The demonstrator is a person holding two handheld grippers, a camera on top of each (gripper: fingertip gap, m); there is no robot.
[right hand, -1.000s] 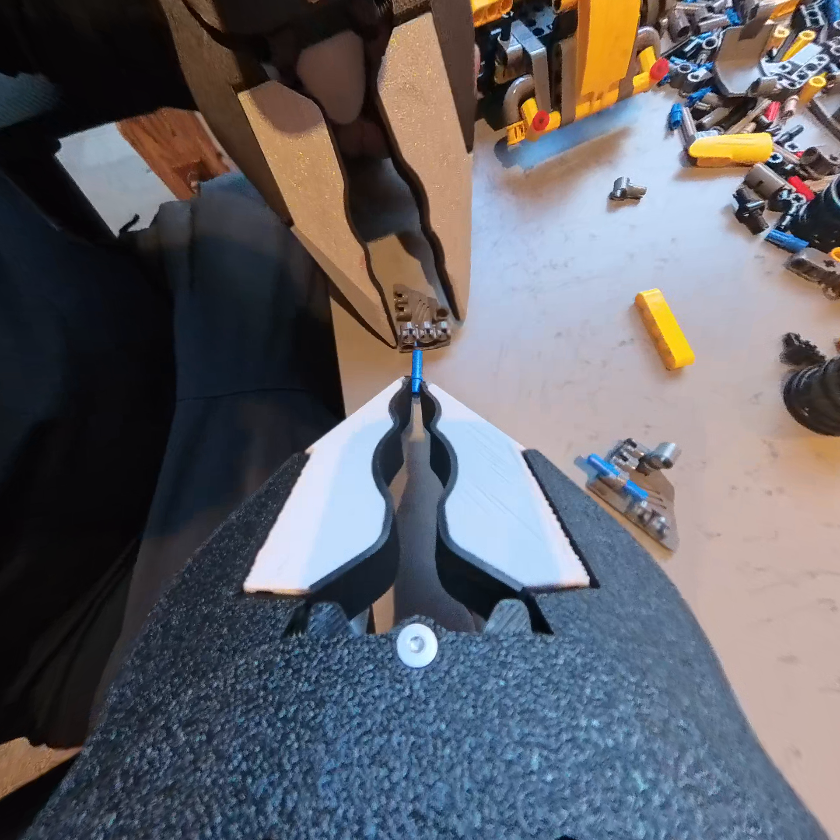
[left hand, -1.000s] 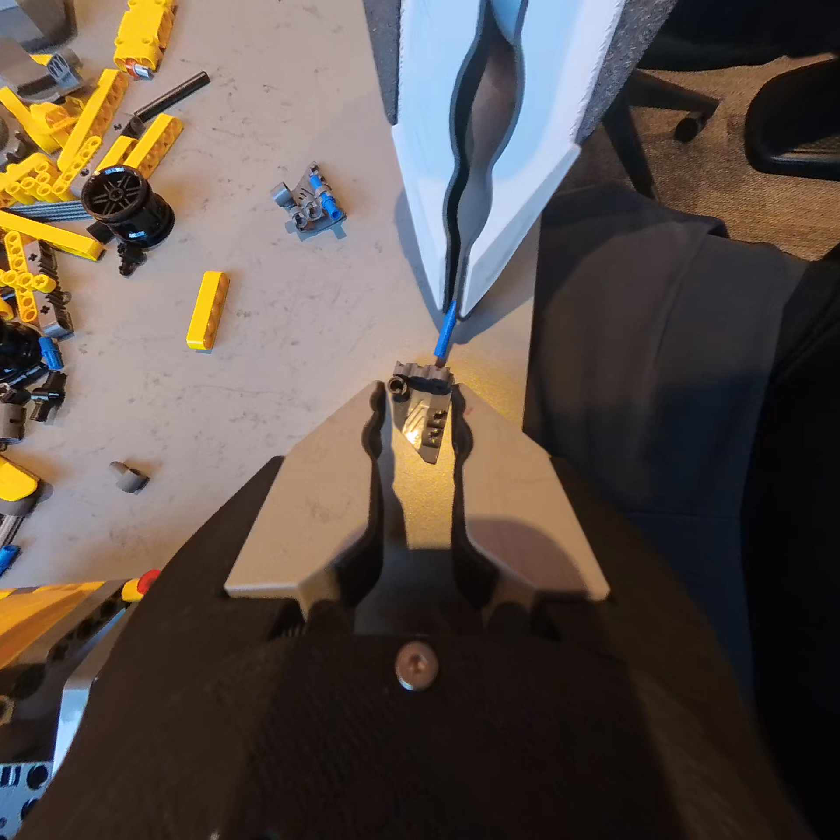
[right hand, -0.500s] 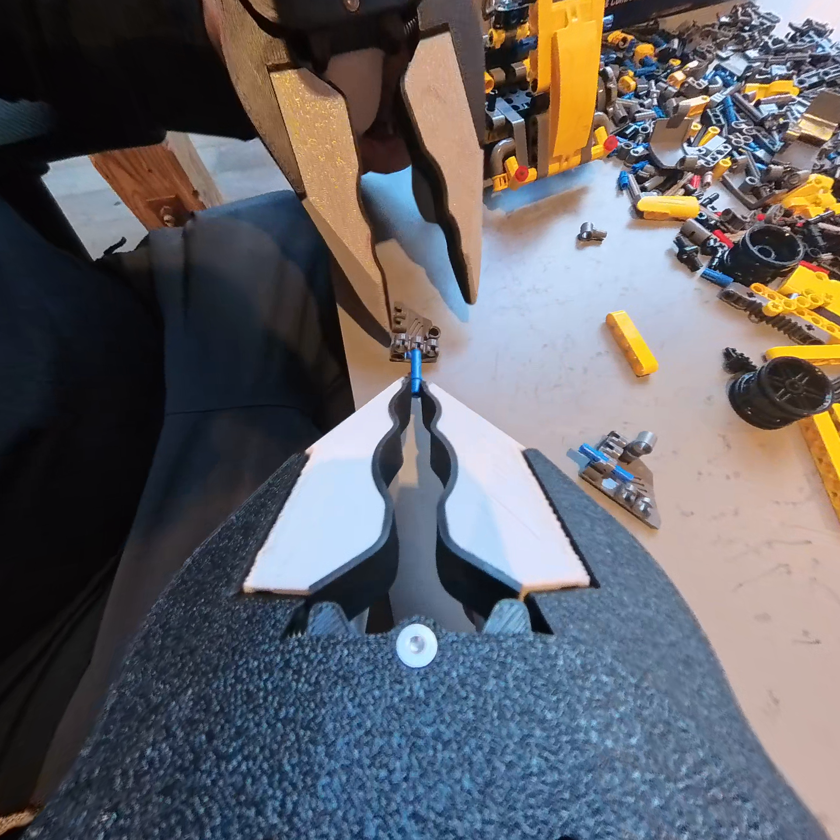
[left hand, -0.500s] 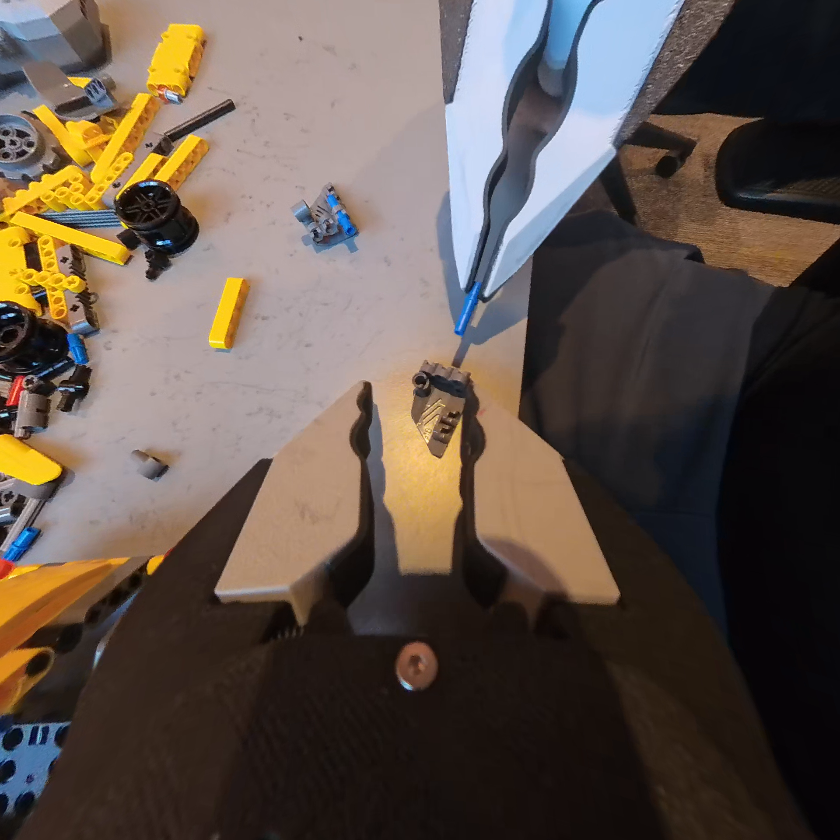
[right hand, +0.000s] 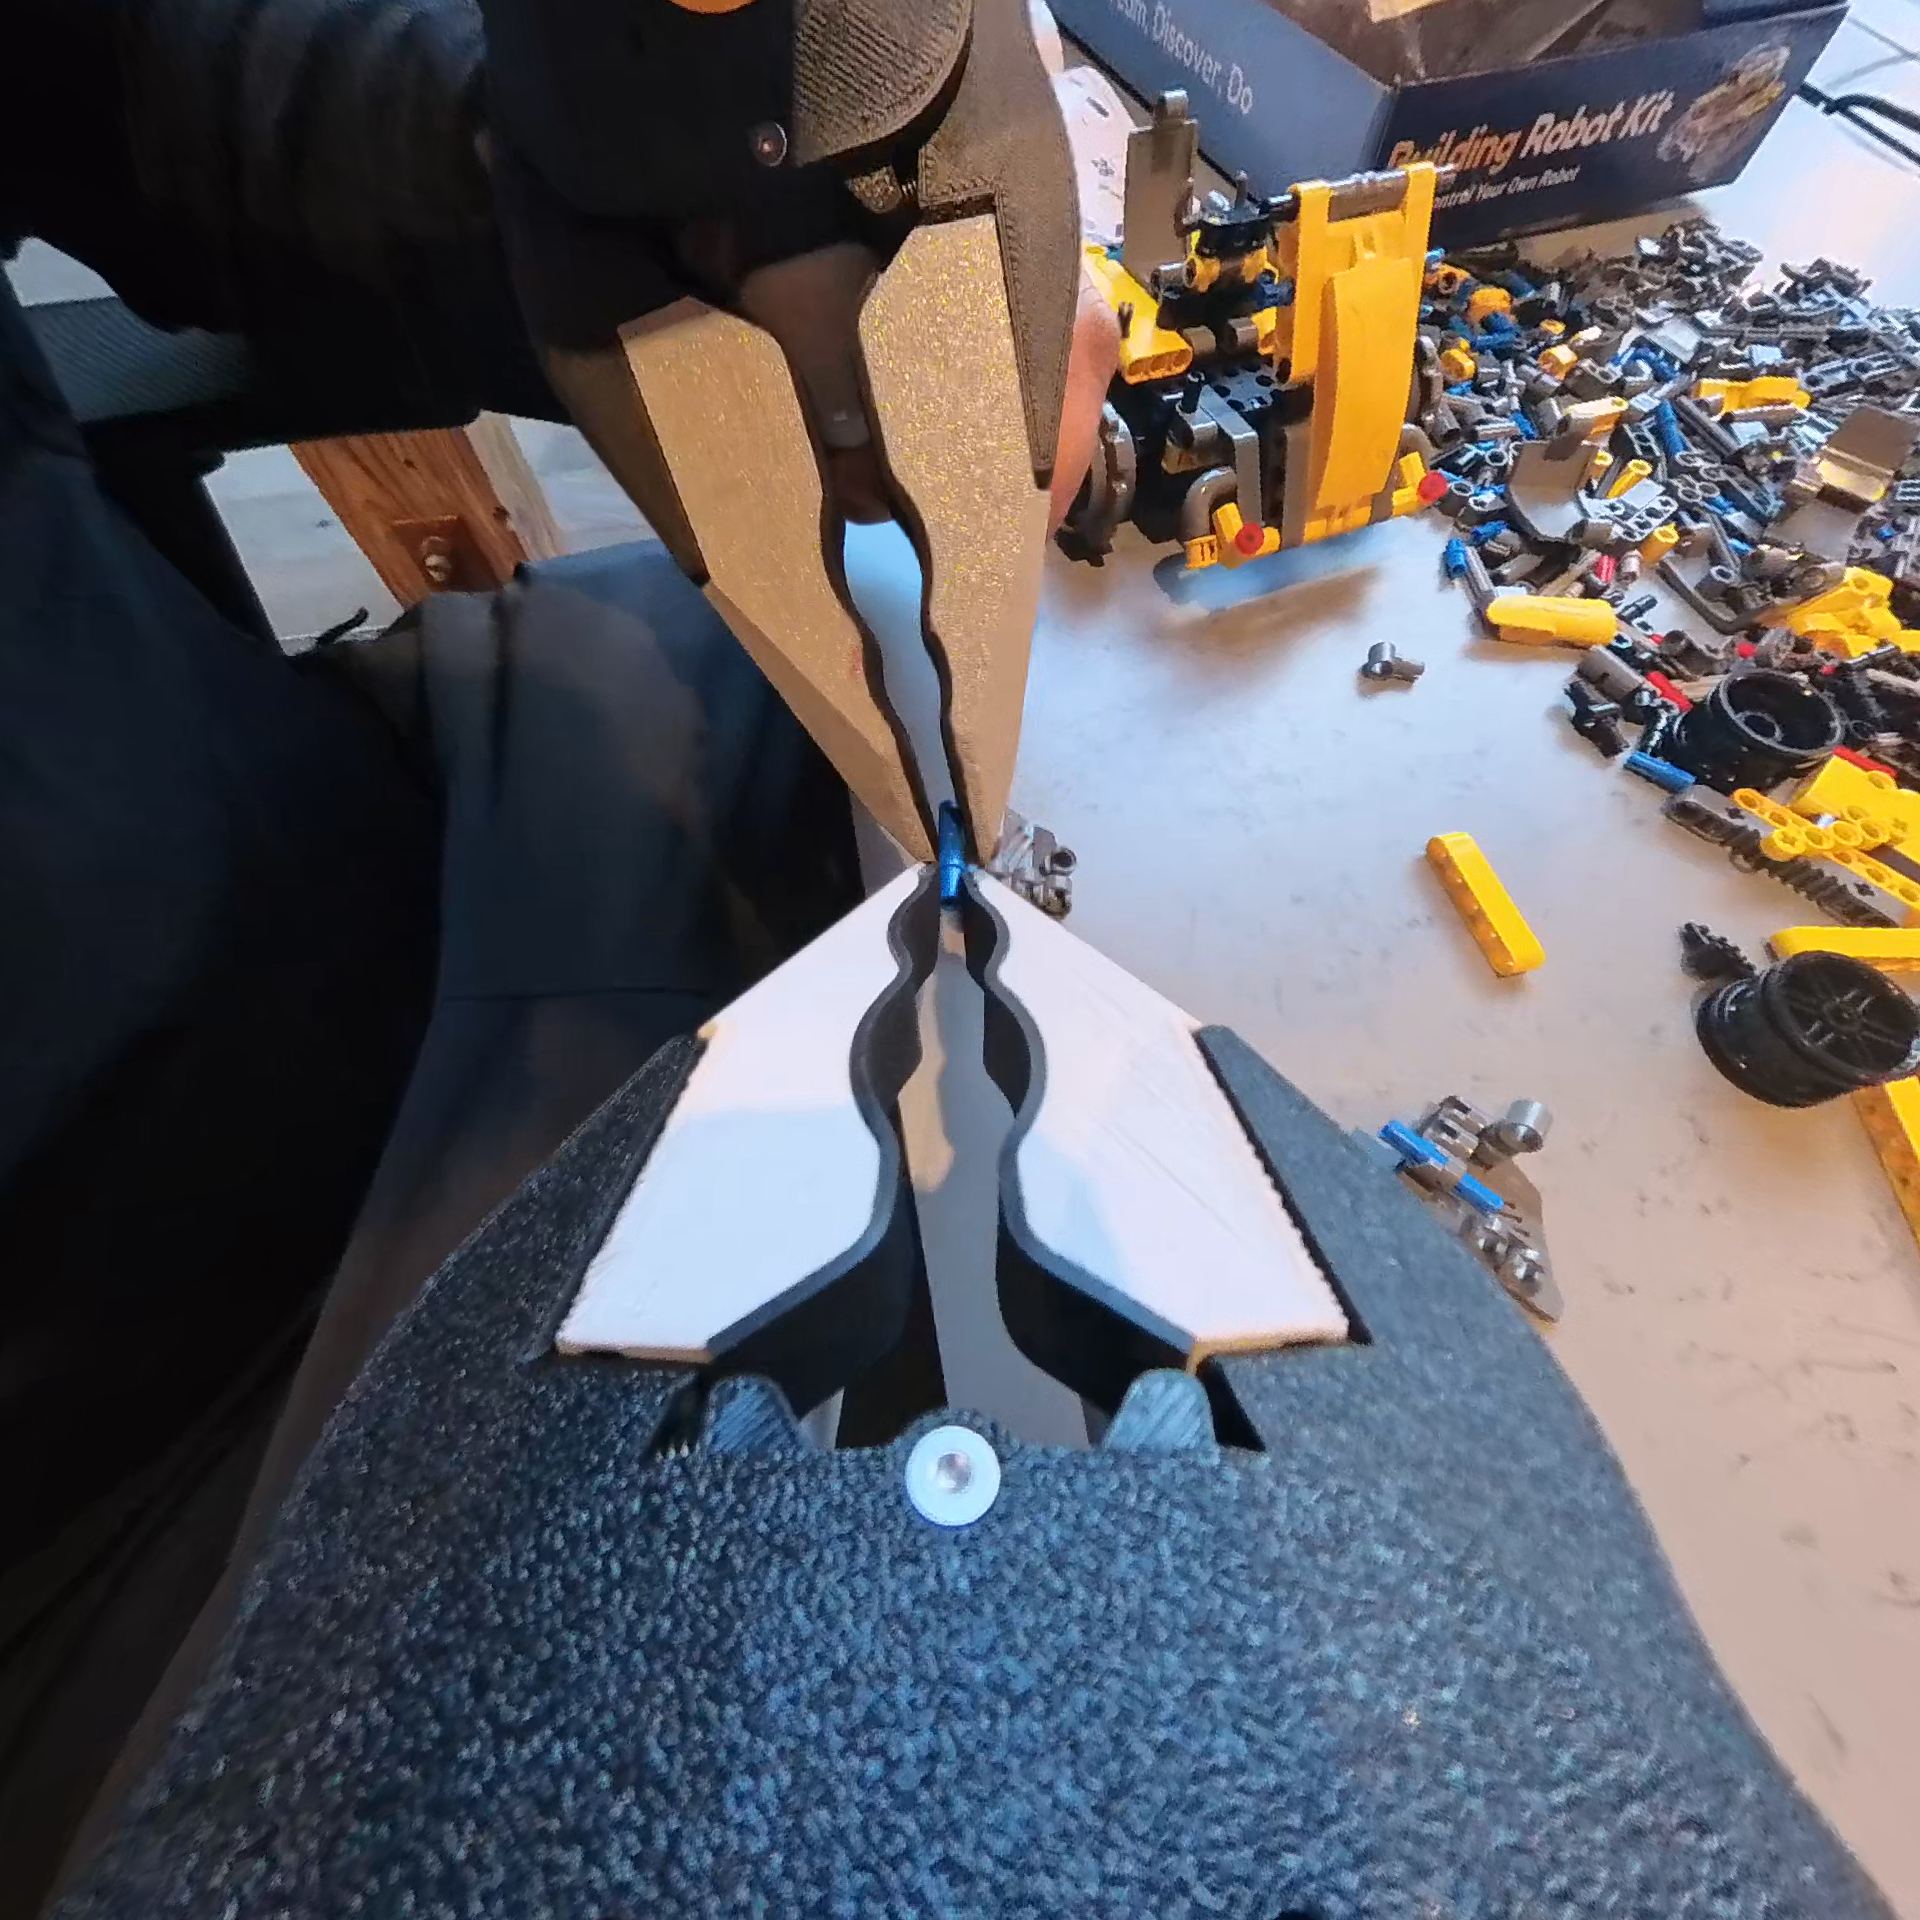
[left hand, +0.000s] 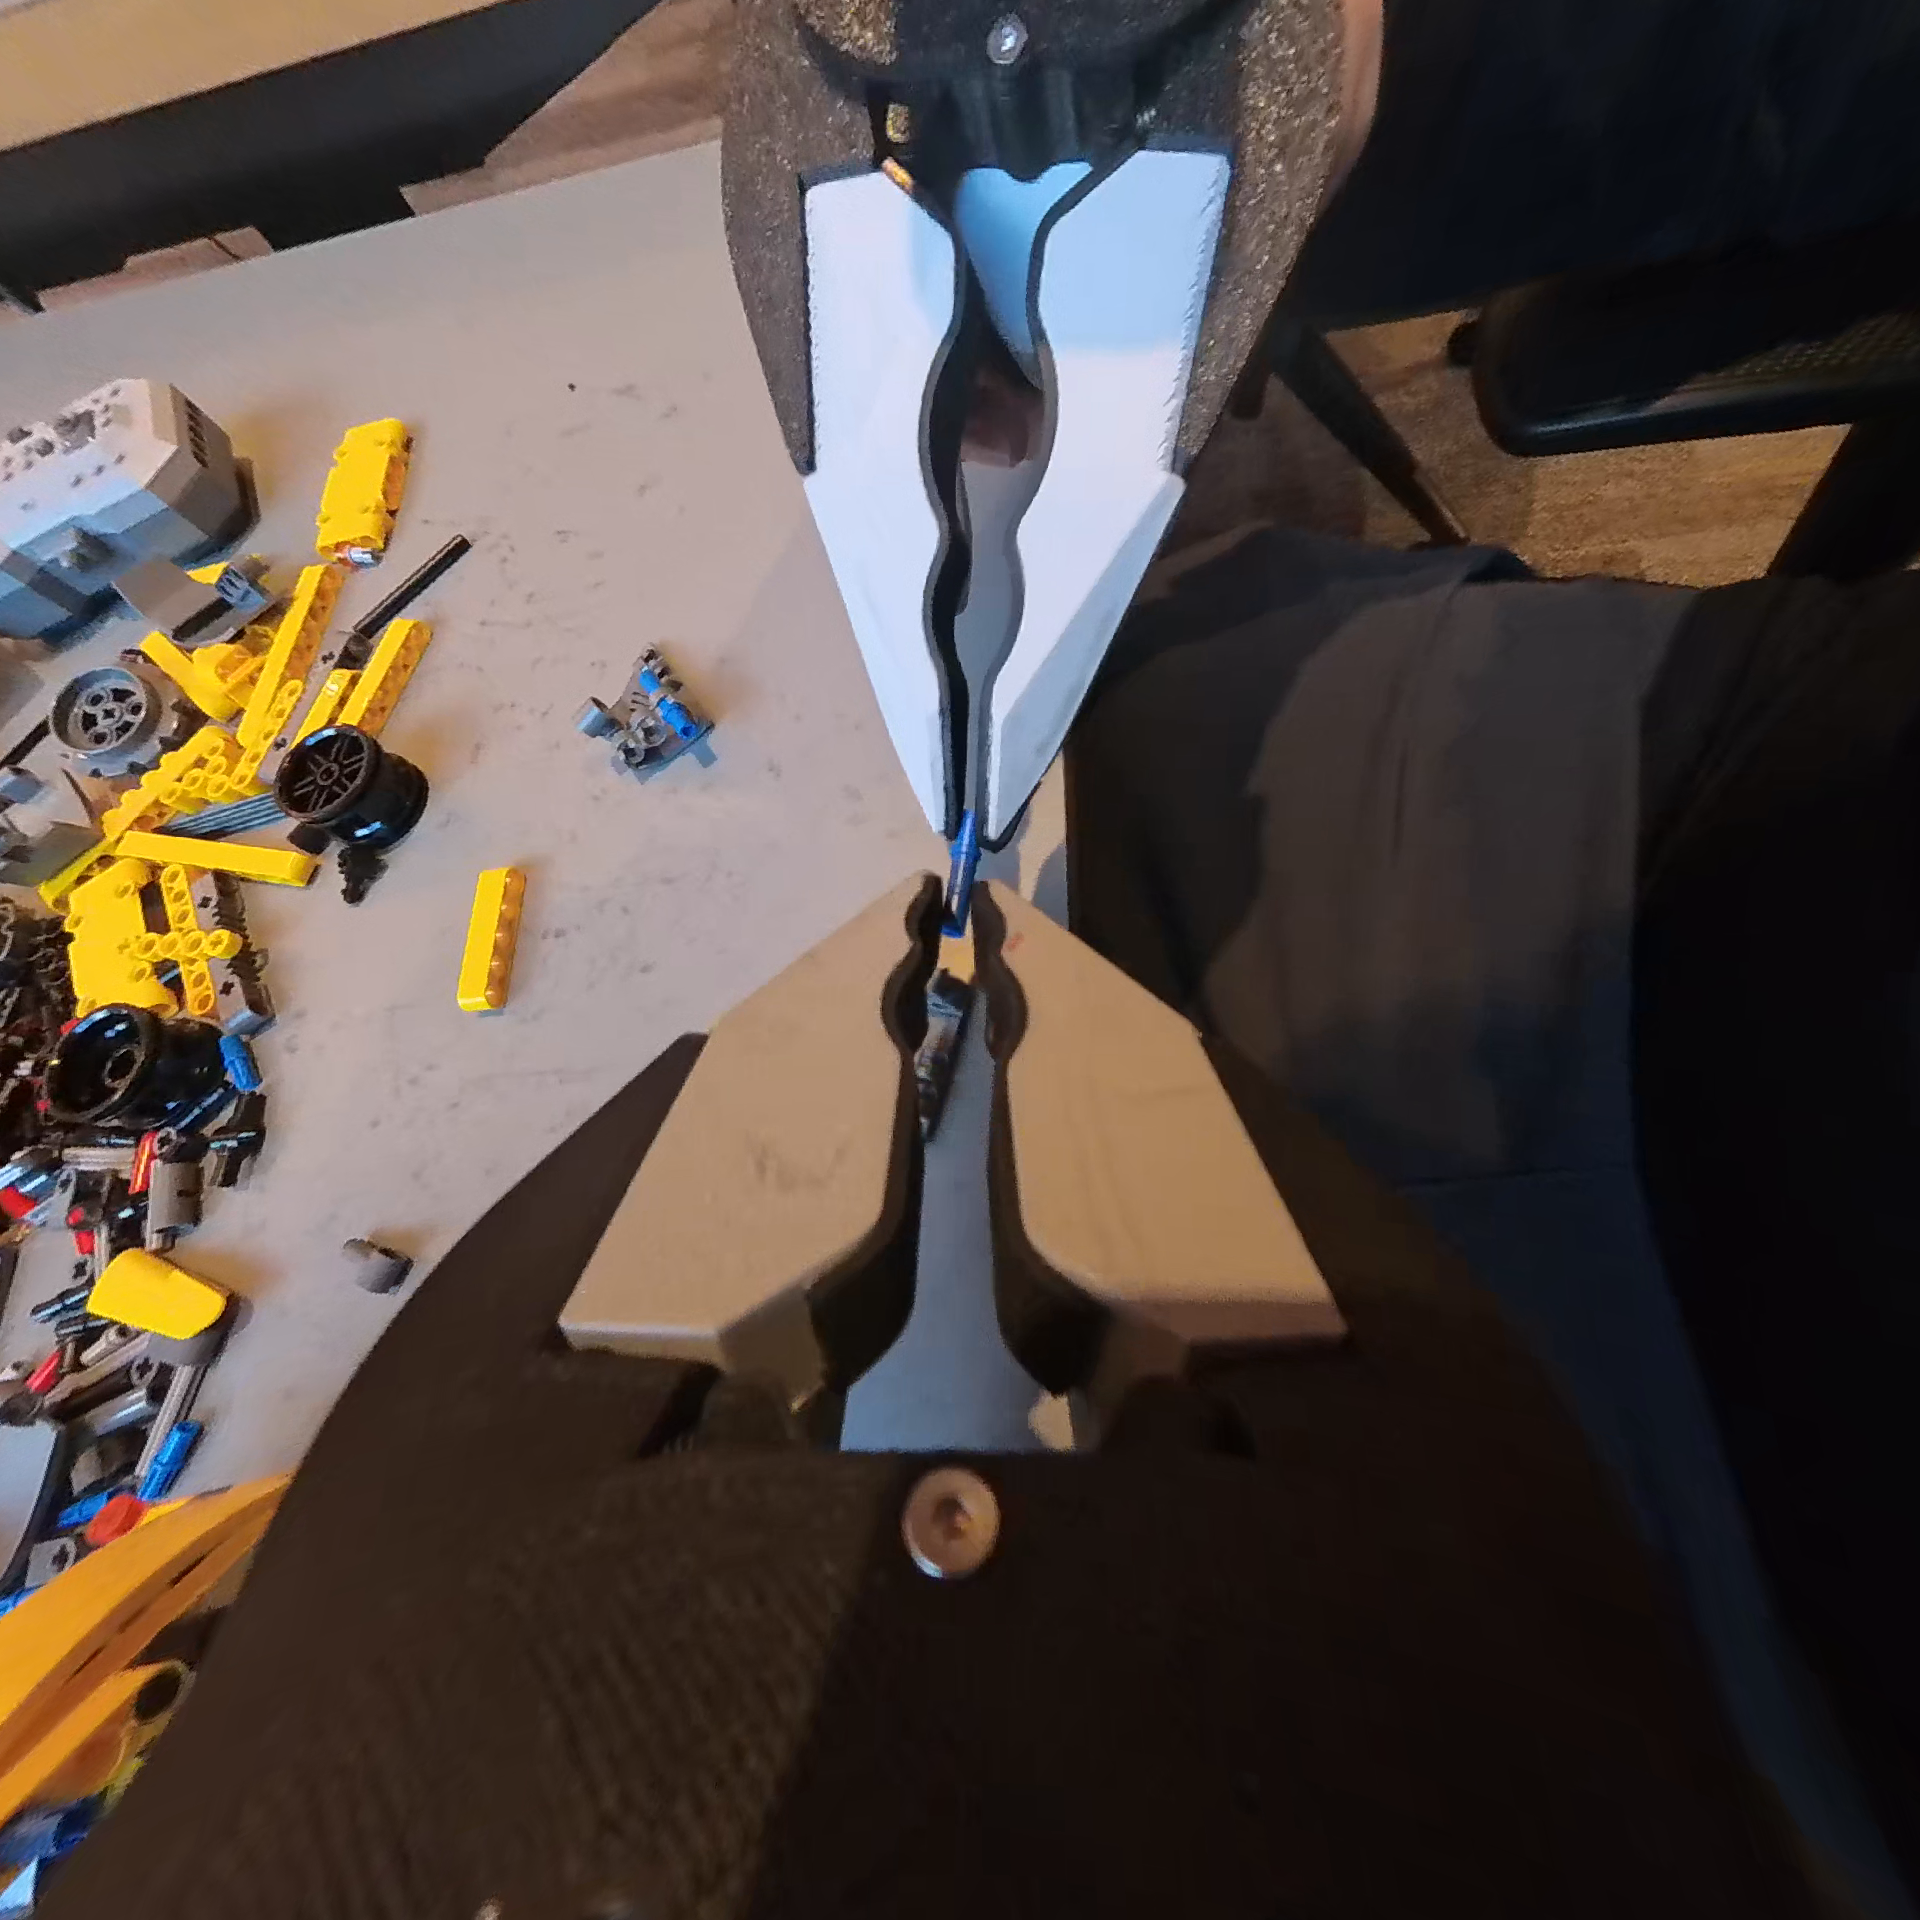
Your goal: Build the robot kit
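Left wrist view: two grippers tip to tip over the table [left hand: 644,436] edge, blue pin [left hand: 962,844] between them.

Right gripper [left hand: 968,826] (white fingers) is closed tight on the blue pin [right hand: 948,842], pin sticking out past its tips. Left gripper [left hand: 958,902] (tan fingers) narrowed to a slit w/ the pin's free end right at its tips; can't tell if it really grips it. A small grey piece [left hand: 940,1049] lies on the table under the left gripper's gap; in right wrist view it [right hand: 1034,868] sits just beside the tips. Relative to the pin: yellow bar [left hand: 491,940] off to the left, grey-and-blue bracket [left hand: 649,717] further up-left, black wheel [left hand: 348,784] and yellow beam pile beyond. Dark trouser leg [left hand: 1455,883] right of the pin, off the table.
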